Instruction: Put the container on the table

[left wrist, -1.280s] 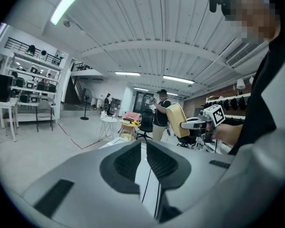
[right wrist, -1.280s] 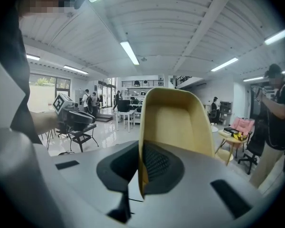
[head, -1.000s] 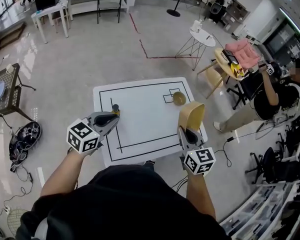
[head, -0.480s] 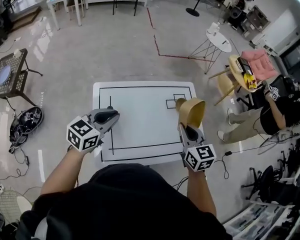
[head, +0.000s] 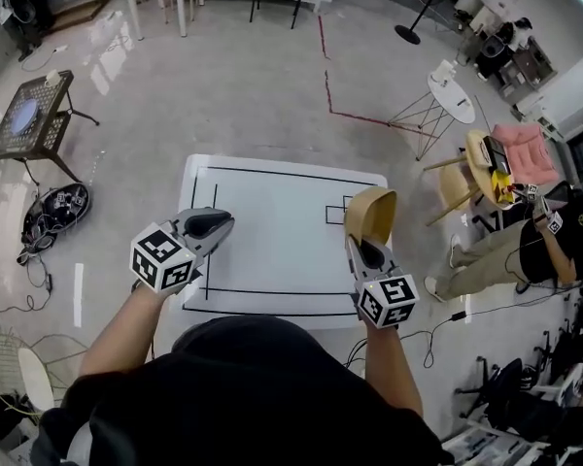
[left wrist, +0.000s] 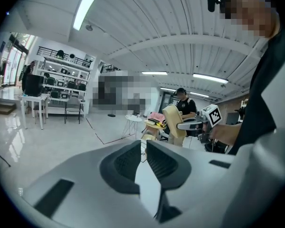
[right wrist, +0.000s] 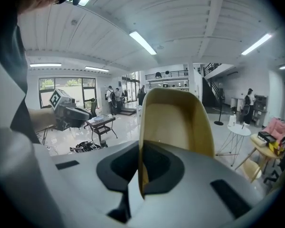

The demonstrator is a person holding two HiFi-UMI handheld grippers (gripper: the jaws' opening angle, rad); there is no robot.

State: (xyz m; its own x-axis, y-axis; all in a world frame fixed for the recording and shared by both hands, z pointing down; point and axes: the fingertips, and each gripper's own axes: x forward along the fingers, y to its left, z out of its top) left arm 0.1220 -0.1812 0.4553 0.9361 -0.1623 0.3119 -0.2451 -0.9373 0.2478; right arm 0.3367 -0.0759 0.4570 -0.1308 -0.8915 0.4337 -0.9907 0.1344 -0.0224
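Right hand-held gripper (head: 360,245) is pinching the tan container (head: 371,214) by its side wall, one jaw inside and one outside. Container is off the table (head: 272,250), held tipped with its open mouth facing the camera, over the right edge near the far right corner; height is hard to judge top-down. Left hand-held gripper (head: 223,223) sits over the left edge, jaws apparently pressed together with nothing between them.

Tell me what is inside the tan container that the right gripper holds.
The container shows only bare tan inner wall, with nothing in it where visible. The right gripper, shut on its wall, covers the bottom part, so that part cannot be checked.
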